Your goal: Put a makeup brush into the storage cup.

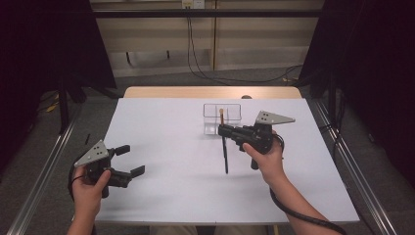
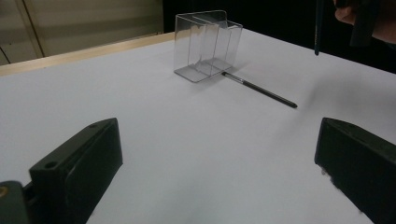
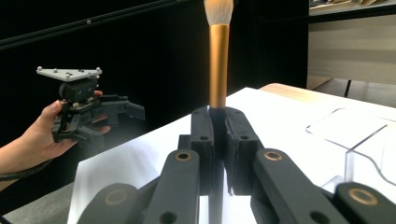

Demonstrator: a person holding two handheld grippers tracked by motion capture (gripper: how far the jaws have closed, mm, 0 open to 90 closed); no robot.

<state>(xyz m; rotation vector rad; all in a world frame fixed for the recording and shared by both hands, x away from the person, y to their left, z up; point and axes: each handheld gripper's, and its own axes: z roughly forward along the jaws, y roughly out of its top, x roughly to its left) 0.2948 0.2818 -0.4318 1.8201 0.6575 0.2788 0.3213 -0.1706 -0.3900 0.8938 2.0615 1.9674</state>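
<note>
The right gripper [image 1: 224, 130] is clamped on a makeup brush [image 1: 224, 147] with a gold ferrule and pale bristles, holding it above the white table [image 1: 161, 147] just near of a clear divided acrylic organizer [image 1: 222, 116] that stands toward the far side. The brush's dark handle points toward the near edge, bristles toward the organizer. A thin dark stick, possibly a pencil or liner [image 2: 259, 89], lies beside the organizer. The left gripper [image 1: 129, 160], jaws spread and empty, is held at the near left.
</note>
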